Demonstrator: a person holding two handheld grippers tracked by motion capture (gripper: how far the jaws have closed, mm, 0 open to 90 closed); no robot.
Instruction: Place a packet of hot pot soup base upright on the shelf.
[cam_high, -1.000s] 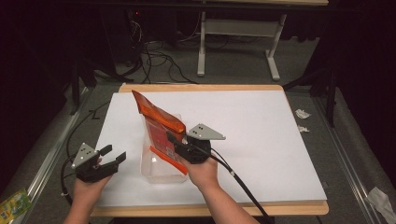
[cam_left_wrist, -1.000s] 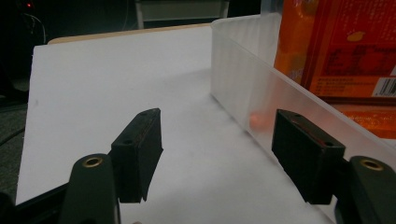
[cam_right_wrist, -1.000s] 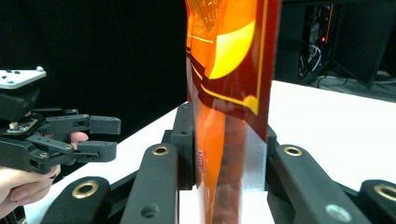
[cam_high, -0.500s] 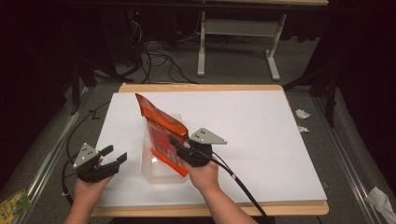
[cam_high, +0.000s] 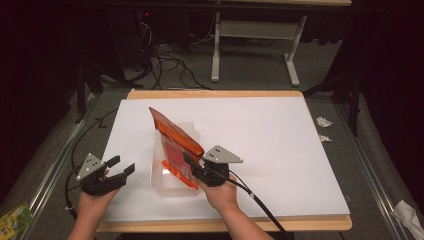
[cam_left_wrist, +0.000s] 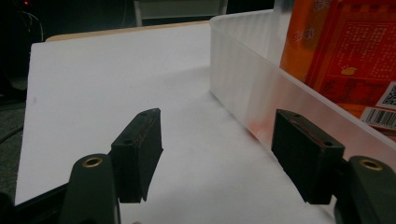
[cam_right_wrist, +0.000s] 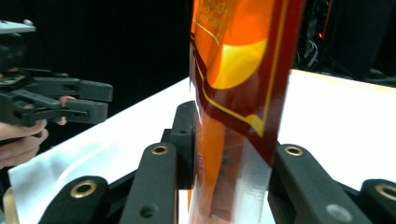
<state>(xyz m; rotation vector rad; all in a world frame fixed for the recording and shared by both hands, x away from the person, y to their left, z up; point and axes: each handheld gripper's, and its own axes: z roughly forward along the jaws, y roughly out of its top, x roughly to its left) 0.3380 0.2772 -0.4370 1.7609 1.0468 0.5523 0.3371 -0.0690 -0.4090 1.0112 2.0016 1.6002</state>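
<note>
A white table (cam_high: 280, 150) carries a clear plastic tub (cam_high: 172, 185), which sits near the front edge between the two hands. An orange snack bag (cam_high: 175, 142) stands tilted in the tub, its lower end down inside the walls and its upper corner leaning up and away from the person. The right gripper (cam_high: 189, 165) is clamped on the bag's lower part; in the right gripper view the jaws press on the foil from both sides. The left gripper (cam_high: 122, 167) hangs just beside the tub's left wall with its jaws standing apart and nothing between them (its own view shows bare table between the pads, the tub wall close by).

The step in hand looks like setting the bag down into the tub. The next move likely calls for lowering the bag until it rests on the tub floor, then letting go without tipping the light tub; the free left gripper could steady the wall.
</note>
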